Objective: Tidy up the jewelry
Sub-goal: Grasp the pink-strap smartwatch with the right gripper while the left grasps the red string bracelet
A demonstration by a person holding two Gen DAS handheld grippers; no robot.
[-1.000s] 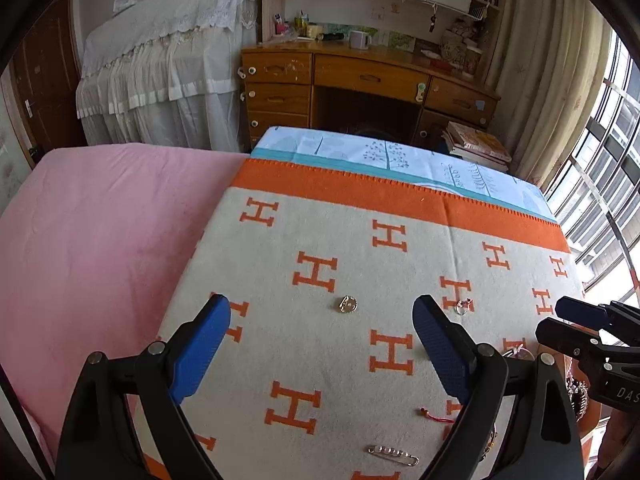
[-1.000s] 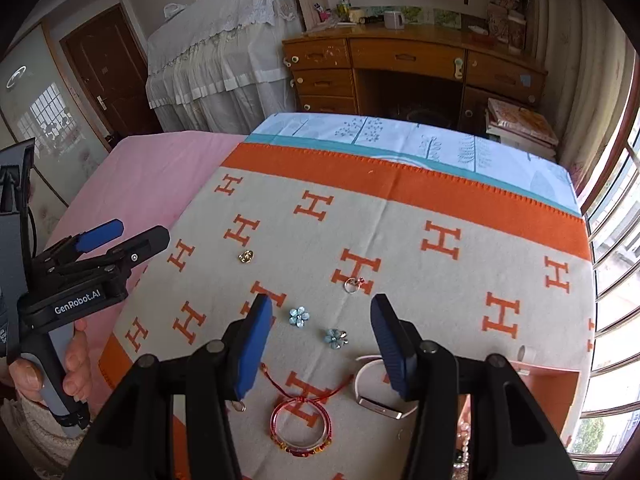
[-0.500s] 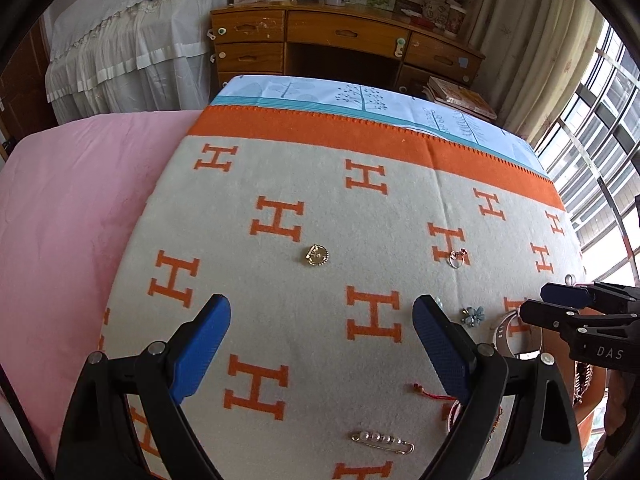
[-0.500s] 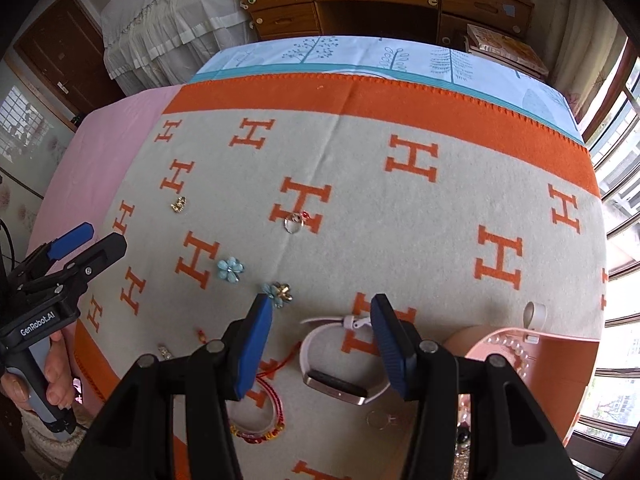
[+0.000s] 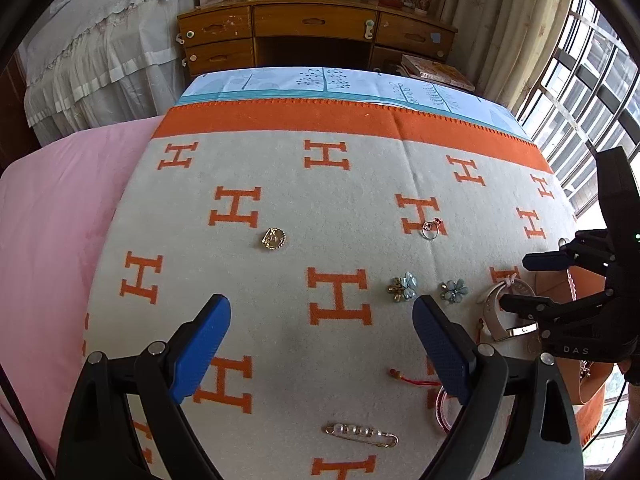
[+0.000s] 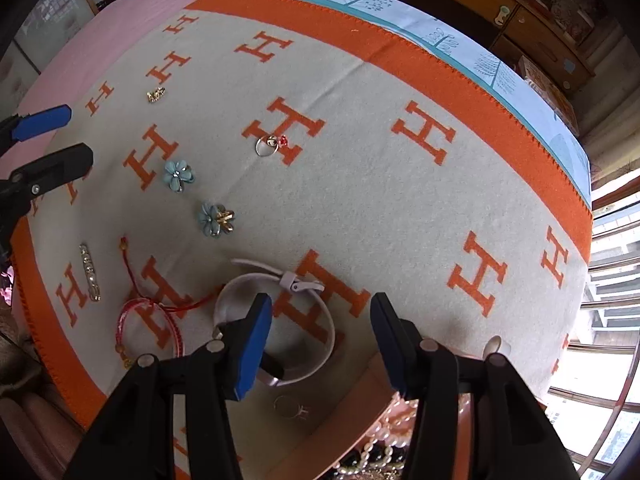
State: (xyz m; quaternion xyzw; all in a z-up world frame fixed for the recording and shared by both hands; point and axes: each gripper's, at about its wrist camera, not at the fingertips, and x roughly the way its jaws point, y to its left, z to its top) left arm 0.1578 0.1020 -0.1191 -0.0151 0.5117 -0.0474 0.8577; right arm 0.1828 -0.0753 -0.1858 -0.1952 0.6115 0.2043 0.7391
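Jewelry lies scattered on a grey blanket with orange H marks (image 5: 280,312). In the left wrist view I see a gold brooch (image 5: 273,238), a ring with a red stone (image 5: 431,229), two blue flower clips (image 5: 404,286) (image 5: 454,290), a pearl pin (image 5: 362,432), a red bracelet (image 5: 438,406) and a white watch (image 5: 500,312). My left gripper (image 5: 322,344) is open above bare blanket. My right gripper (image 6: 320,340) is open, low over the white watch (image 6: 280,312), with its left finger inside the strap loop. A pink jewelry box (image 6: 360,416) holding pearls sits under it.
A wooden desk with drawers (image 5: 316,28) stands beyond the bed. A pink sheet (image 5: 52,216) lies left of the blanket. Windows (image 5: 580,96) are on the right. A small ring (image 6: 290,406) lies on the box's edge.
Both grippers have moved forward and lower over the blanket. The right gripper has come down onto the white watch. Both stay open.
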